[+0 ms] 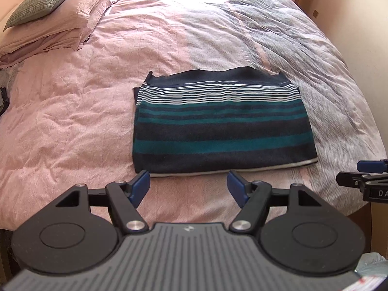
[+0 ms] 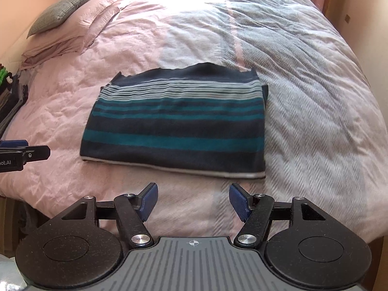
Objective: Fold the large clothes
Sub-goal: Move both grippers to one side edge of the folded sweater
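Lying folded into a neat rectangle on the bed (image 1: 72, 111), the striped garment (image 1: 218, 126) in navy, teal and white rests flat on the pink duvet, its far edge a little uneven and its right side beside the grey blanket (image 1: 303, 60). Both tools hang over the duvet just short of its near edge: the left gripper (image 1: 188, 188) and the right gripper (image 2: 192, 200) each have their blue pads spread apart with nothing between them. Pillows (image 1: 48, 24) are stacked at the far left corner.

Black left gripper (image 1: 188, 185), blue fingers (image 1: 140, 185) (silver screws), ribbed grey body
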`<action>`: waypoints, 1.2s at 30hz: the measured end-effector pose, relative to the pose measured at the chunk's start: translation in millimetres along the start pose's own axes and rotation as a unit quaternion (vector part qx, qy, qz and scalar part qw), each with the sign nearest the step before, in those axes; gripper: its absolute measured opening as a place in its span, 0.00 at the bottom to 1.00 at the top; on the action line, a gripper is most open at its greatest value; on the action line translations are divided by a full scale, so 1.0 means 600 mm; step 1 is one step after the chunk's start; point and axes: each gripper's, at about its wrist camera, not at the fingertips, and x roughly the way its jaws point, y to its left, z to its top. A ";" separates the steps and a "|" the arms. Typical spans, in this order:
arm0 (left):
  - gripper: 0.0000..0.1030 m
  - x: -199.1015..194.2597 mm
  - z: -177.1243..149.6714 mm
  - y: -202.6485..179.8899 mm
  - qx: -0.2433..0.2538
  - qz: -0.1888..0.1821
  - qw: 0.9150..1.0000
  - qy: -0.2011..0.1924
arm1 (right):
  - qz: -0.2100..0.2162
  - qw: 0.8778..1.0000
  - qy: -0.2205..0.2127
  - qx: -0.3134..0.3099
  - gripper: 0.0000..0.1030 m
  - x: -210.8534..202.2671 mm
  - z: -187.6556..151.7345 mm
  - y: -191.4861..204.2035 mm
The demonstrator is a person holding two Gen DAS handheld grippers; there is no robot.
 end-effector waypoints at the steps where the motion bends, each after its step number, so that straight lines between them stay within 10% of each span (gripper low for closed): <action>1: 0.65 0.009 0.010 -0.006 -0.002 0.003 1.000 0.003 | 0.003 1.000 0.001 -0.004 0.60 0.008 0.014 -0.011; 17: 0.65 0.175 0.086 0.031 -0.104 0.048 0.993 0.039 | 0.078 0.995 -0.010 0.065 0.60 0.268 0.106 -0.284; 29: 0.65 0.234 0.110 0.073 -0.166 0.031 0.984 0.061 | 0.245 0.927 -0.046 0.279 0.60 0.422 0.079 -0.413; 36: 0.65 0.252 0.112 0.116 -0.179 0.018 0.982 0.062 | 0.235 0.927 -0.016 0.291 0.19 0.425 0.099 -0.395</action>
